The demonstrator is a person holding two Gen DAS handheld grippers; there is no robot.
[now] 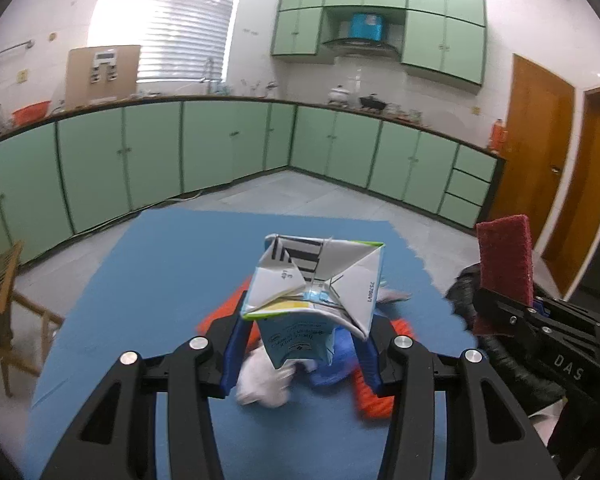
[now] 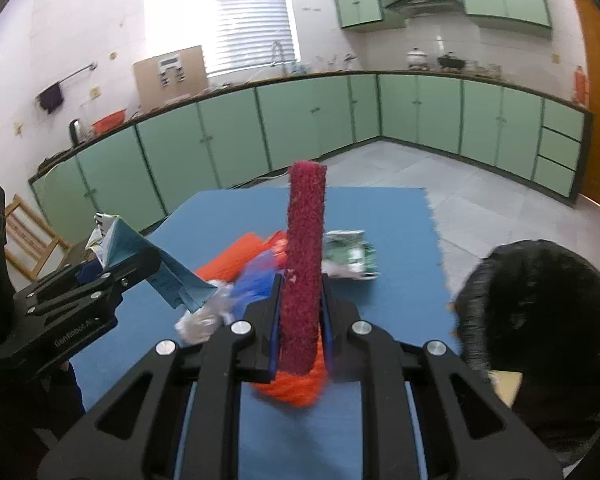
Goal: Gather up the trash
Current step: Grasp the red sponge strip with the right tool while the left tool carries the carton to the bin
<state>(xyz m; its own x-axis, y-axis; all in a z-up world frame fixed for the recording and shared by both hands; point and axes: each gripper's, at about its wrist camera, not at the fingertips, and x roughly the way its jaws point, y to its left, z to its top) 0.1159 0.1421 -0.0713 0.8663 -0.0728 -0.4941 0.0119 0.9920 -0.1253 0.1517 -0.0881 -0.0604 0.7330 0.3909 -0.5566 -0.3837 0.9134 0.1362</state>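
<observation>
My left gripper [image 1: 304, 336] is shut on a flattened white and blue milk carton [image 1: 316, 276], held above the blue mat [image 1: 152, 280] with its folded bottom toward the camera. In the right wrist view the same carton [image 2: 160, 268] hangs at the left in the left gripper [image 2: 112, 276]. My right gripper [image 2: 300, 320] is shut on a dark red scouring pad [image 2: 304, 248] that stands upright between its pads. That pad [image 1: 504, 252] also shows at the right of the left wrist view. Below lie orange netting [image 2: 296, 388], a blue wrapper [image 2: 256, 284], crumpled white paper [image 2: 200, 320] and a green-white packet [image 2: 350, 254].
A black trash bag [image 2: 540, 320] gapes at the right edge of the mat [image 2: 400, 300]. A wooden chair [image 1: 0, 300] stands at the left. Green cabinets [image 1: 160, 152] line the far walls, with grey floor between them and the mat, and wooden doors [image 1: 540, 140] at the right.
</observation>
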